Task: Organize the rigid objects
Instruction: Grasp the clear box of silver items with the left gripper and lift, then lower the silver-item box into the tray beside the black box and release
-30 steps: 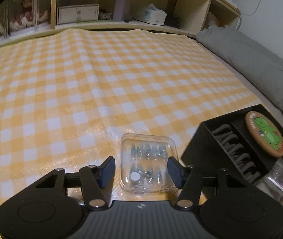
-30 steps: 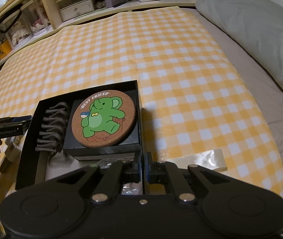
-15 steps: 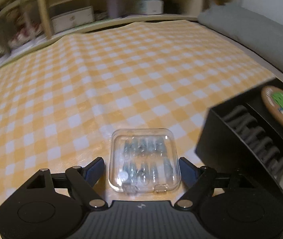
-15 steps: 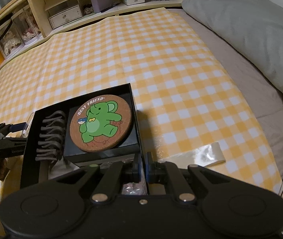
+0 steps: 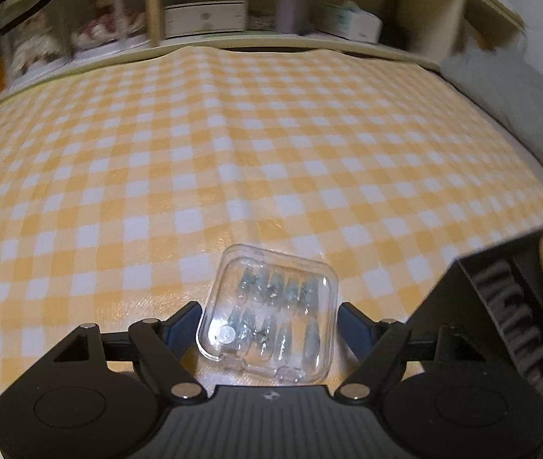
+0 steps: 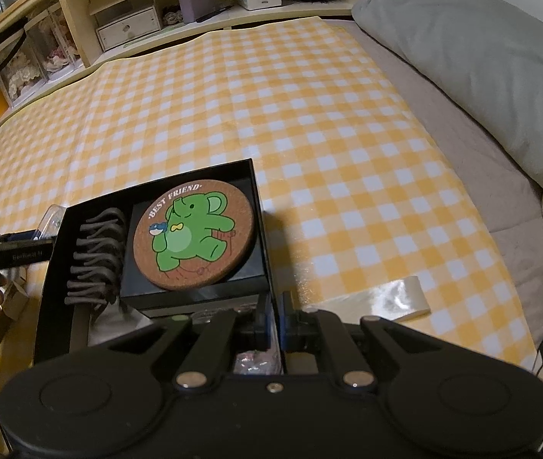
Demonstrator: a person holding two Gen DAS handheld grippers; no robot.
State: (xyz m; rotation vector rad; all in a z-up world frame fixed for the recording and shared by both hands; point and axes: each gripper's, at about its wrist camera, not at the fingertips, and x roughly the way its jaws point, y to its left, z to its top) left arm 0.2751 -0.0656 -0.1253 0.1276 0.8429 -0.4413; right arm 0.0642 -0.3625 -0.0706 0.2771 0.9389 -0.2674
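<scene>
A yellow-and-white checked cloth point(image 6: 309, 122) is covering the bed under my work, with a grey pillow point(image 6: 481, 57) lying along its right side and wooden shelves point(image 6: 126, 19) standing beyond its far edge; on the cloth a black box point(image 6: 55, 267) is sitting, open at the top, and inside it a smaller black box point(image 6: 194, 290) is carrying a round cork coaster point(image 6: 194, 233) printed with a green elephant and the words BEST FRIEND; a row of dark grey hook-shaped pieces point(image 6: 97, 256) is filling the compartment to the coaster's left; a clear flat wrapper point(image 6: 397, 300) is lying on the cloth just right of the black box.

My right gripper point(image 6: 277, 319) is sitting at the near right wall of the black box, its fingers point(image 6: 265, 321) clenched on that wall, with only the thin wall showing between the pads.

My left gripper point(image 5: 269, 323) is hovering over the cloth just left of the black box; its fingers point(image 5: 185, 323) are standing wide apart, released, with a clear plastic case point(image 5: 271, 310) of small grey-blue parts lying between them; the left pad is sitting right at the case's edge, the right pad just beside it, and whether either is truly touching I cannot tell; the view is blurred.
</scene>
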